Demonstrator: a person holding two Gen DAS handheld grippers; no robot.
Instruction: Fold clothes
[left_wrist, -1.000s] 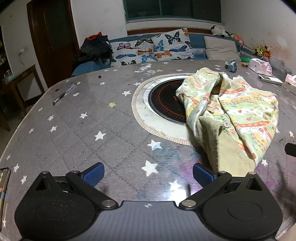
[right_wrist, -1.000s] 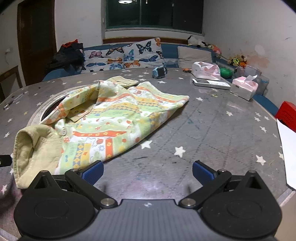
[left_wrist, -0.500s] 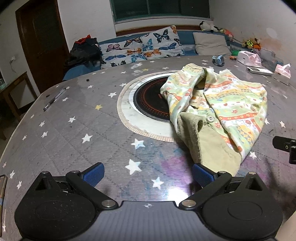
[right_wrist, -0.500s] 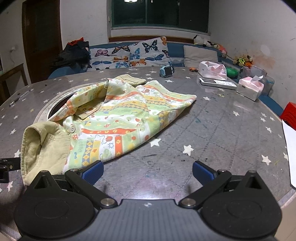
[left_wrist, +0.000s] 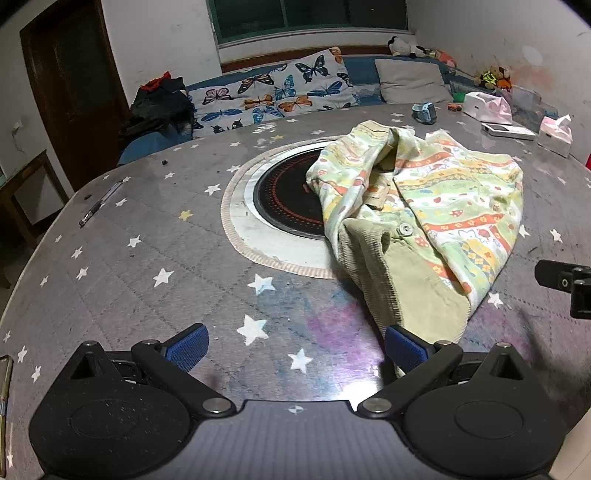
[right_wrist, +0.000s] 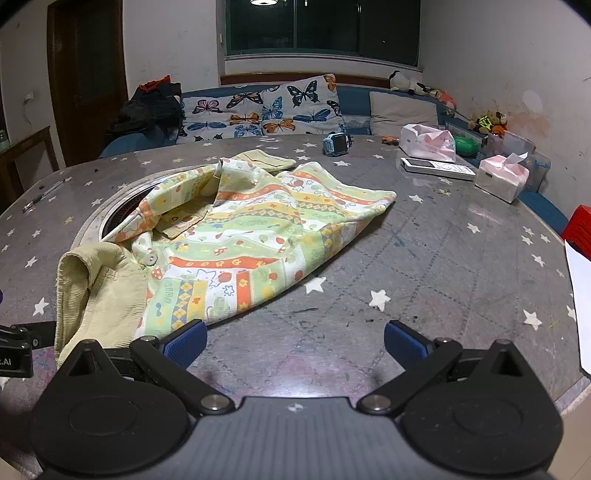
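While the patterned jacket (right_wrist: 236, 236) lies crumpled on the star-print table (right_wrist: 443, 258), partly over the round cooktop (left_wrist: 284, 199), both claws hover near its corduroy hem. Left gripper (left_wrist: 295, 349) and right gripper (right_wrist: 293, 341) gape wide, holding nothing.

The right gripper (right_wrist: 293, 341) is spread wide, its blue pads (right_wrist: 184, 341) apart and holding nothing, low over the near part of a round table (right_wrist: 443, 266) covered in grey cloth with white stars. A crumpled garment (right_wrist: 236, 236) with a bright patterned lining and a pale green corduroy outside lies on the left half of the table; its near edge lies just beside the left pad. Its far left part covers a round black hob (right_wrist: 122, 214) set into the table. At the left edge a piece of the left gripper (right_wrist: 18, 343) shows. On the far right stand a tissue box (right_wrist: 500, 177), a remote (right_wrist: 437, 168) and a blue watch (right_wrist: 336, 144). Beyond the table is a sofa with butterfly cushions (right_wrist: 273, 110).
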